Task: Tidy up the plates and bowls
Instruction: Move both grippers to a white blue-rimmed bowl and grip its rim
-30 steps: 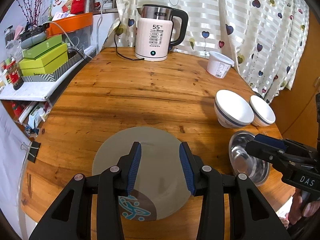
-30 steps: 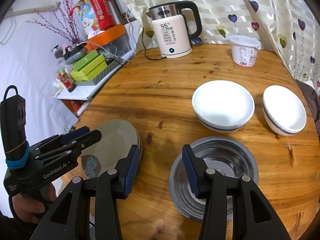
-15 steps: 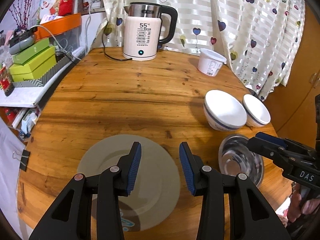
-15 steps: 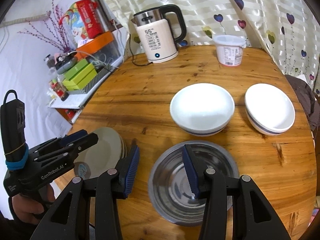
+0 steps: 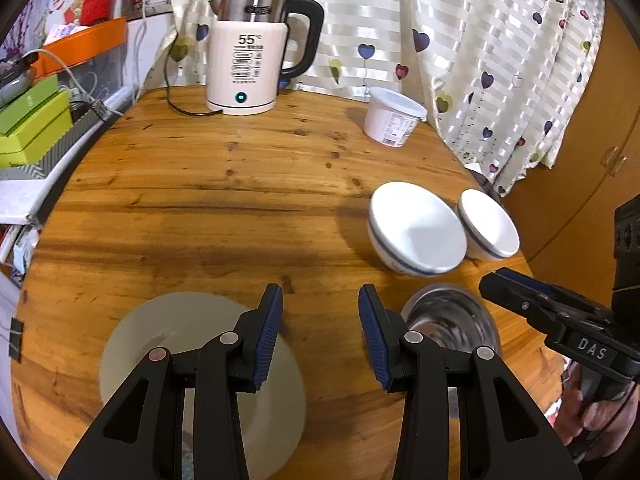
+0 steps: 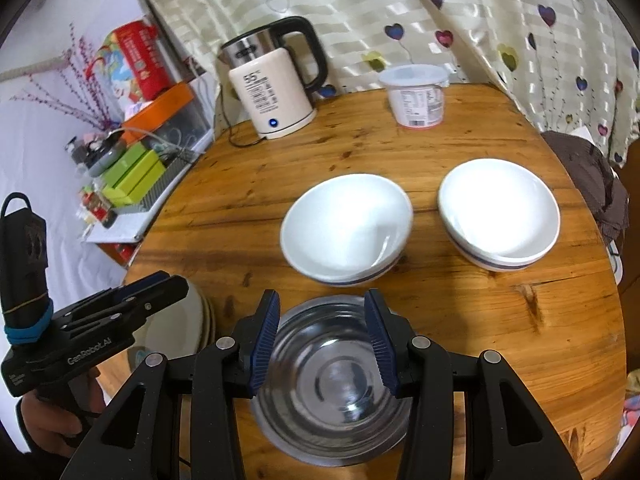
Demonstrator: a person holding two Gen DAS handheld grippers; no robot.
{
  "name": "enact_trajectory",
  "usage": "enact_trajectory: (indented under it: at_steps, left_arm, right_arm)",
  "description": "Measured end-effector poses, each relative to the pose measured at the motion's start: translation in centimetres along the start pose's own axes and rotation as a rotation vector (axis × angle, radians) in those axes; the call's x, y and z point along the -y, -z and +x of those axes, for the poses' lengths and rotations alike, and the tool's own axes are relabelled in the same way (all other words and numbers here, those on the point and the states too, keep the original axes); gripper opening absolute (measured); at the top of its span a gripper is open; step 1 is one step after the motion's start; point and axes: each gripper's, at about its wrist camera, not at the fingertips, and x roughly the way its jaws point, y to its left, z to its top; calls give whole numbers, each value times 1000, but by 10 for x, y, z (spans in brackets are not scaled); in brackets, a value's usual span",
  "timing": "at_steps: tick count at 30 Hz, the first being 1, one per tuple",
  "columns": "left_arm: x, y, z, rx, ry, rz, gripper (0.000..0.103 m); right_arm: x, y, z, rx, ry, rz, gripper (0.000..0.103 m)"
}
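We could chip the two white bowls (image 6: 346, 228) if the steel bowl (image 6: 332, 384) skids on the counter (image 5: 224, 200) under a shallow grab. Our right gripper (image 6: 322, 340) hovers over the steel bowl, jaws spread, empty. Our left gripper (image 5: 320, 336) hangs left of that bowl, jaws spread, above the plate (image 5: 168, 340) edge.

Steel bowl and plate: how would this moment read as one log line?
left claw open above plate | right claw open above steel bowl | nothing held
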Motion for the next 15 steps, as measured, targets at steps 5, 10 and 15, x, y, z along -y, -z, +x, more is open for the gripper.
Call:
enact_trajectory:
  at_steps: [5, 10, 15]
  left_arm:
    - [9, -9, 13, -18, 33, -4, 41]
    - [19, -17, 29, -35, 48, -2, 41]
    - [27, -27, 47, -54, 77, -14, 41]
  right_arm:
    - [16, -5, 5, 0, 10, 45, 35]
    - [29, -10, 11, -3, 22, 72, 32]
    - [39, -17, 20, -9, 27, 86, 32]
